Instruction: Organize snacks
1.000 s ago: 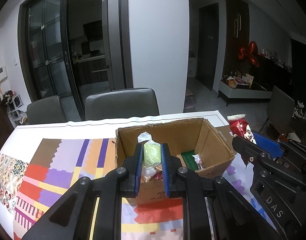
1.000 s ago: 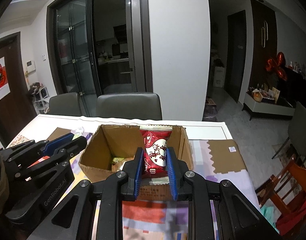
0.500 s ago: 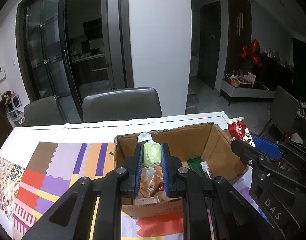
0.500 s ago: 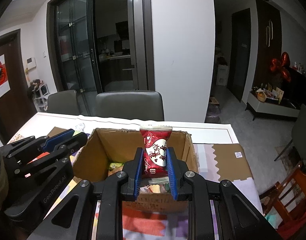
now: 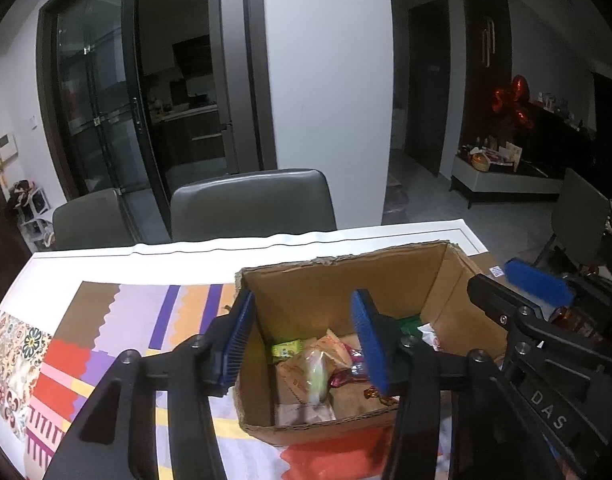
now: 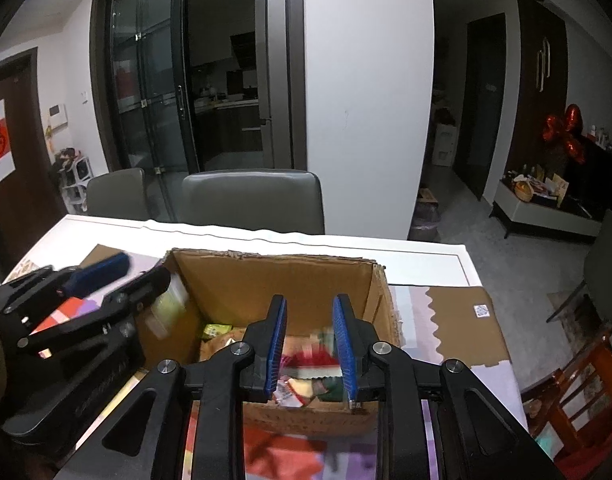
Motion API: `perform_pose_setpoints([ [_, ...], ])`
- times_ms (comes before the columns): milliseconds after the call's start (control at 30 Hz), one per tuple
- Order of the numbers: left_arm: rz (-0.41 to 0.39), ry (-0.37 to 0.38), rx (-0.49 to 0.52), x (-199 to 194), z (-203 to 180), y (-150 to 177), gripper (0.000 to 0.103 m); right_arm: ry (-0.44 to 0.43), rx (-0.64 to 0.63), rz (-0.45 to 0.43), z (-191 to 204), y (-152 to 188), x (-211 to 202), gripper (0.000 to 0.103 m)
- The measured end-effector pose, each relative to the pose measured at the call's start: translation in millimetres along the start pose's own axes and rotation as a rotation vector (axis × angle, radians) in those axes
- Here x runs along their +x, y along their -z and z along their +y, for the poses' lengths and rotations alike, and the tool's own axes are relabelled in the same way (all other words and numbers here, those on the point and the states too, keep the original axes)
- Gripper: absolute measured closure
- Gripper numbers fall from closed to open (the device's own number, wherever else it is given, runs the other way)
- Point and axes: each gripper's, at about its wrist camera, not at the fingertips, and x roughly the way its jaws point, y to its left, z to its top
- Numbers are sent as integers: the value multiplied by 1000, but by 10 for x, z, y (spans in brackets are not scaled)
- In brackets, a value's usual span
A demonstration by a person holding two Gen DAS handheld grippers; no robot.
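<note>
Over the cardboard box [image 5: 346,280], the left gripper [image 5: 302,344] spreads its fingers wide above a blurred green snack [image 5: 318,376]; the right gripper [image 6: 310,344] view alone shows its parted, empty fingers over a blurred red packet [image 6: 310,362].

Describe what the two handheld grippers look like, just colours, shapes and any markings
Both are matte black plastic with angular, open-framed linkage arms joined by silver screws. The left gripper and the right gripper each carry two flat fingers faced with ribbed blue pads. Seen from the left wrist view, the right gripper's side bears white "DAS" lettering. No cables or sleeves show.
</note>
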Motion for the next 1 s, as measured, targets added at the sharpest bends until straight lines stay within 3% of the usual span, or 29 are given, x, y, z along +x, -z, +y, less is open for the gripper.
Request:
perform_pose_setpoints([
  [33,2,-4,-7,-5,13,5,49,4,3,-1,0,-2,4,61],
  [133,-4,-15,-16,-25,55,13,45,13,19,-8,-21,7,-5,50],
  [333,-18,-42,-25,-102,124,30,30,22,32,-17,-24,26,-63,39],
  [433,-22,-47,-36,-176,155,36,30,31,32,-29,1,21,-128,31],
  [600,-37,-55,-52,-329,200,50,22,43,29,-52,18,10,-288,30],
  [1000,-78,-75,-62,-781,253,100,13,61,36,-90,51,47,-726,24],
])
